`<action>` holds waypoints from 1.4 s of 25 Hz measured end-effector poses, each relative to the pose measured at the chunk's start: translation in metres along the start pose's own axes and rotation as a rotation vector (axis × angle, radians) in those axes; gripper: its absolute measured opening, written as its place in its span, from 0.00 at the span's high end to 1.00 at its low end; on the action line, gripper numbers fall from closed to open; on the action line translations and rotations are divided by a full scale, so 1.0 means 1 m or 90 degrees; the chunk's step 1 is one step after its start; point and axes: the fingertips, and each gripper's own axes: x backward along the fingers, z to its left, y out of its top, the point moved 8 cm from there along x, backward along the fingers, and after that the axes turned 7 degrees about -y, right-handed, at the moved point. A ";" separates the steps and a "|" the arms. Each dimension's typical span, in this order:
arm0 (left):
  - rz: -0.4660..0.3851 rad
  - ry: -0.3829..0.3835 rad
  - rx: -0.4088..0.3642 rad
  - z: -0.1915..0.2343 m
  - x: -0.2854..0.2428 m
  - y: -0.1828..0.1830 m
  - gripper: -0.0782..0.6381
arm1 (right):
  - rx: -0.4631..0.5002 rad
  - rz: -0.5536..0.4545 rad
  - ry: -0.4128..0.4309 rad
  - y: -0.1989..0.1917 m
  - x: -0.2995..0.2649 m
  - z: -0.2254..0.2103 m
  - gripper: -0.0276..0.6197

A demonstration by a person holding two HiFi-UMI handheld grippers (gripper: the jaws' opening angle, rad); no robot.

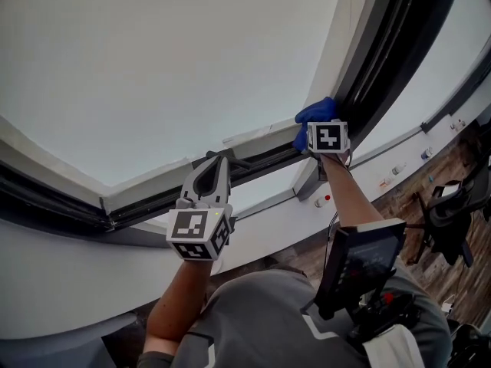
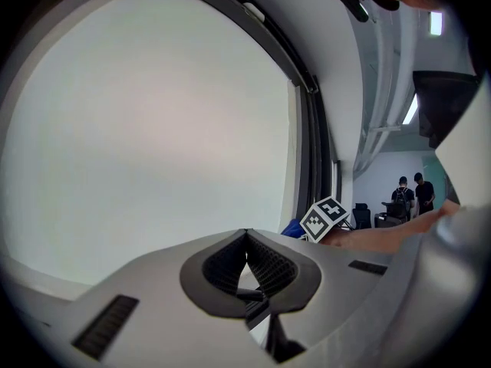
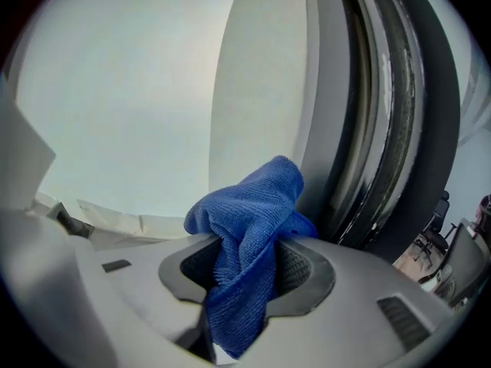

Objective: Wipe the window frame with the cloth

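Now right gripper (image 3: 247, 271) presses cloth (image 3: 249, 228) against window frame (image 3: 368, 129)

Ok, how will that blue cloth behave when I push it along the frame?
Likely floppy: the blue cloth bunches and droops in folds from the right gripper. Probably light, hanging from one pinch. Its looped weave looks grippy, so it should drag rather than skate along the window frame, and loose ends may fold under.
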 end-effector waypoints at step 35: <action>-0.016 0.075 0.013 0.030 0.100 -0.007 0.88 | -0.073 -0.054 0.348 -0.007 0.095 0.130 0.71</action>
